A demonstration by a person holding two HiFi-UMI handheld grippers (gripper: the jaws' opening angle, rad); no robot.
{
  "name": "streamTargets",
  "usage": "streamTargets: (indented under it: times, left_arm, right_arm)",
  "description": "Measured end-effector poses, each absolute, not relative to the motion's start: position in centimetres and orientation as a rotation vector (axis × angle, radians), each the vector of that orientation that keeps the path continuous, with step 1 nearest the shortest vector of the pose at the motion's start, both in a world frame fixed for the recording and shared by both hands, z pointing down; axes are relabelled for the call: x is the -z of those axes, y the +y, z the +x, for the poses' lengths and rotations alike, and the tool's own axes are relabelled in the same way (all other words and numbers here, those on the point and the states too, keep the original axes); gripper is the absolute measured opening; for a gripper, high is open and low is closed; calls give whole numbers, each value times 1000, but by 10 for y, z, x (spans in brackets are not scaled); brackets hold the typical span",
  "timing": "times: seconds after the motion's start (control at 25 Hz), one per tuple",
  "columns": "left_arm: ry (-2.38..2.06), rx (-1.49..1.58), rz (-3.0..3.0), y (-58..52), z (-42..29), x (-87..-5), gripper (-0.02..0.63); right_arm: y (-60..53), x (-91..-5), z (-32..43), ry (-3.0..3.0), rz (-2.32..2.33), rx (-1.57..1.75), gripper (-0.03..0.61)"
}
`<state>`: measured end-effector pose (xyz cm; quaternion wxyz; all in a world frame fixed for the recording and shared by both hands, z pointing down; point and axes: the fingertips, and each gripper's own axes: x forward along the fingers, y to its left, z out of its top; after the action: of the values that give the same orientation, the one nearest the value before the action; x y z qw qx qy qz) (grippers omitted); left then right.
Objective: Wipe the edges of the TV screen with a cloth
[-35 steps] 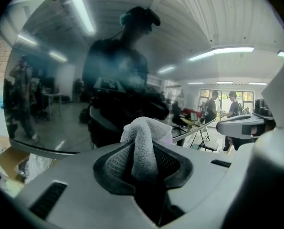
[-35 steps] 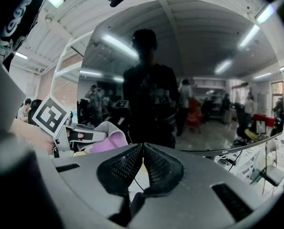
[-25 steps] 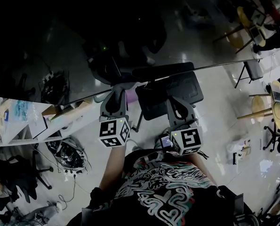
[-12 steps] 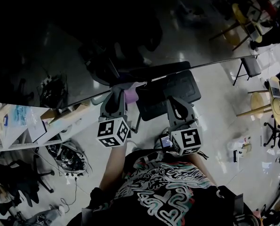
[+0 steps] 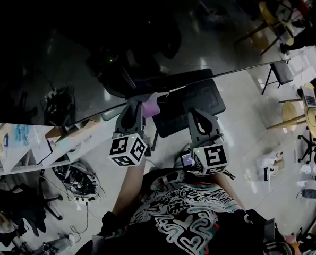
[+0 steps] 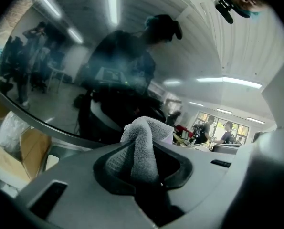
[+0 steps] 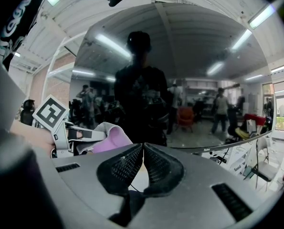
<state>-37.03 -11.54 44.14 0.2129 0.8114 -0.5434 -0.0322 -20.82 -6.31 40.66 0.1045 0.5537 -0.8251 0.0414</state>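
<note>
Between the fingers of the left gripper (image 6: pixel 144 163) a bunched cloth (image 6: pixel 142 142) was clamped, the TV screen (image 6: pixel 108 56) just beyond their tips. Fingers of the right gripper (image 7: pixel 142 149) met, empty.

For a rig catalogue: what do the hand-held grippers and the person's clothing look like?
The left hand-held gripper and right hand-held gripper are grey with black ribbed pads; each bears a cube of black-and-white square markers. The shirt is black with pale swirls.

"What stands on the floor (image 5: pixel 242 137) down there?"
"A black chair (image 5: pixel 200 102), a tangle of cables (image 5: pixel 79 177), and off to the right a round wooden stool (image 5: pixel 294 119)."
"And on the left?"
"An open cardboard box (image 5: pixel 67 129), beside a white shelf (image 5: pixel 19 157)."
</note>
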Motion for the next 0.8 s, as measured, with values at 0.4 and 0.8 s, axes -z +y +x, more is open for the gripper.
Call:
streamTargets:
  times: [0.4,0.8]
  left_arm:
    - [-1460,115,2252,-117,-351,-443,96]
    - [-1424,121,2252,-121,-332,-443,96]
  right_arm:
    - [-66,-413,-197,-2420,1636,-138,31]
    - [-72,-410,-183,-2419,1662,-148,31]
